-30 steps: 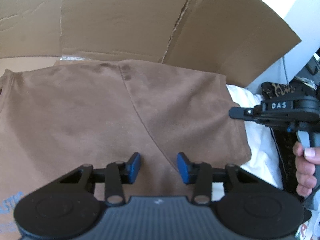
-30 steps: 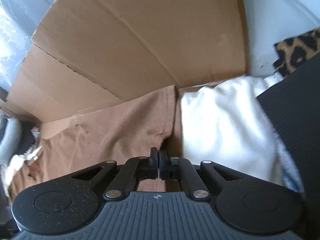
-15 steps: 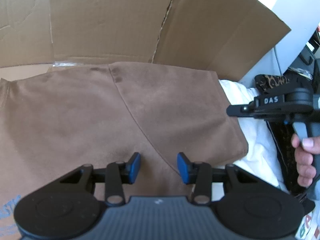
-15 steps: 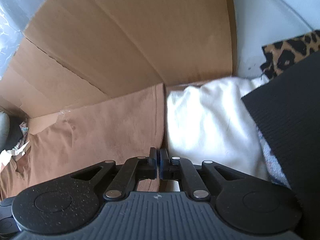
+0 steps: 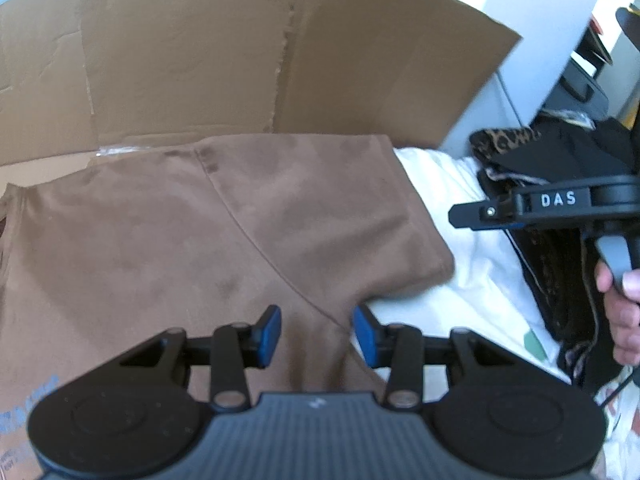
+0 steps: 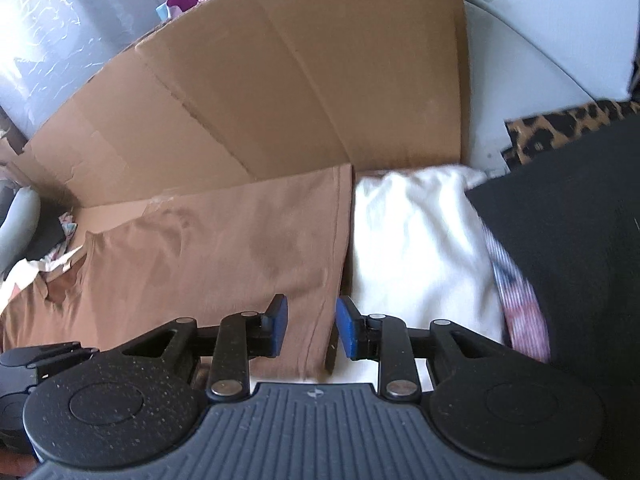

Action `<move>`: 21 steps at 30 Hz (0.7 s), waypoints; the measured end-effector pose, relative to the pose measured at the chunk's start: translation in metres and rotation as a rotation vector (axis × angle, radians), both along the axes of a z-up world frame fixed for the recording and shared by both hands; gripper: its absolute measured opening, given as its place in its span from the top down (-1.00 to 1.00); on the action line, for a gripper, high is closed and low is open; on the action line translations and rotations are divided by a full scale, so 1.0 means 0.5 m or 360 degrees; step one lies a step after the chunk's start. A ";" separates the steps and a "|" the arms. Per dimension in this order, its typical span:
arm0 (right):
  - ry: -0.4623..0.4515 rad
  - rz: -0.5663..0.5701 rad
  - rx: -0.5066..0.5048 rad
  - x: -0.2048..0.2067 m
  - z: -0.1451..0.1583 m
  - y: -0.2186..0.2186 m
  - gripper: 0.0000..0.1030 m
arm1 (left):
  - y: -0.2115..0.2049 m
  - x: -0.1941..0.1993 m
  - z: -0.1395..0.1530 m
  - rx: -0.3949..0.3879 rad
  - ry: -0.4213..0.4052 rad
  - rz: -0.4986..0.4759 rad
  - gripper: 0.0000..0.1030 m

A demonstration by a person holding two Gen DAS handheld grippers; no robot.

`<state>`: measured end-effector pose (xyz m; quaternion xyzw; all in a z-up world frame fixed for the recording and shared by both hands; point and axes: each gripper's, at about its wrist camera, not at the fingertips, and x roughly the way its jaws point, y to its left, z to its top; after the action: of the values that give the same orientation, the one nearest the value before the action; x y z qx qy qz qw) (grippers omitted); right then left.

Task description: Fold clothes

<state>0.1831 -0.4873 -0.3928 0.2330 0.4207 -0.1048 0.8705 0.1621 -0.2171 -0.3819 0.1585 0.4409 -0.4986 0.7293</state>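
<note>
While the brown shirt point(image 5: 248, 240) lies flat against the cardboard point(image 5: 200, 60) at the far side, your left tool point(image 5: 316, 330) hangs just above it, closing a bit but gripping nothing. Your right tool point(image 6: 308, 322) is opening over the shirt's right edge, pads clear of it, white cloth point(image 6: 420, 240) just beside.

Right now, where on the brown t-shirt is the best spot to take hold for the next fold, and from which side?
Grip the brown t-shirt at its sleeve hem, coming from the white-garment side: that free edge lies flat and exposed over the white cloth.
</note>
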 end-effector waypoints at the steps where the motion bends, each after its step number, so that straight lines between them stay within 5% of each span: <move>1: 0.0004 -0.0007 0.0011 -0.010 -0.002 0.003 0.35 | -0.001 -0.006 -0.001 0.0005 -0.0006 -0.0013 0.27; 7: 0.0049 -0.0050 0.0163 -0.045 -0.040 0.024 0.35 | -0.011 -0.018 -0.016 0.0028 0.0032 -0.0035 0.67; 21: 0.0041 -0.0264 0.0541 -0.040 -0.120 0.017 0.26 | -0.035 -0.033 -0.051 0.0086 -0.0014 -0.0055 0.58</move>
<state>0.1633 -0.4786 -0.4528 0.4094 0.4227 -0.1064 0.8015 0.1456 -0.2345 -0.4075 0.1877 0.4483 -0.4983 0.7180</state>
